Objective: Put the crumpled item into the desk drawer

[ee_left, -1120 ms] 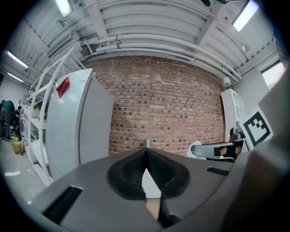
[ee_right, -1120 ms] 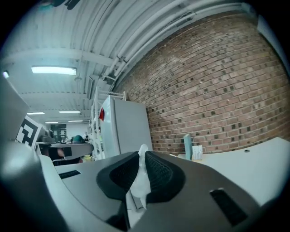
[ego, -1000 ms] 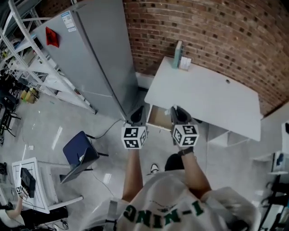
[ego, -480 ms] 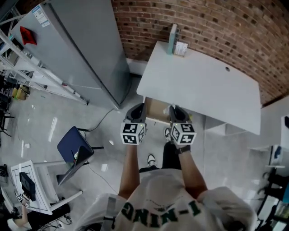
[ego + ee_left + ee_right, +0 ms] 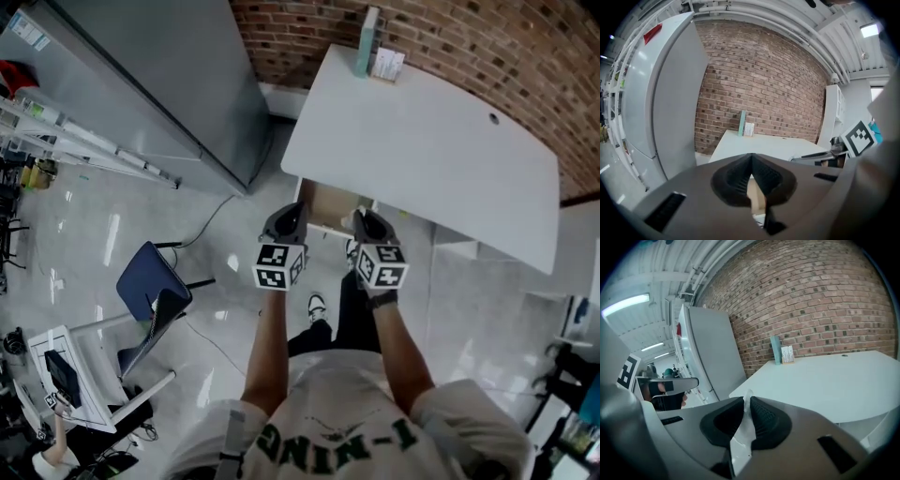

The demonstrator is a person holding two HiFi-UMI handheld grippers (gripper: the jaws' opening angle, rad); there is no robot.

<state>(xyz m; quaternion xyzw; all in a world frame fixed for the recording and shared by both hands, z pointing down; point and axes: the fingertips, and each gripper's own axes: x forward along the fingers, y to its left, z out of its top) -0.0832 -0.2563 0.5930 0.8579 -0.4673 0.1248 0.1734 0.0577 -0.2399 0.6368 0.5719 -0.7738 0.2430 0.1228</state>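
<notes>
- Your right gripper [image 5: 746, 405] is clenched on the crumpled whitish scrap [image 5: 740, 441], so the pick-up looks done.
- Your left gripper [image 5: 751, 161] is closed, with nothing in it.
- The wood-lined drawer [image 5: 328, 204] under the white desk [image 5: 422, 159] stands open just ahead of both grippers.
- What is left for you: carry the scrap into the drawer and release it.
</notes>
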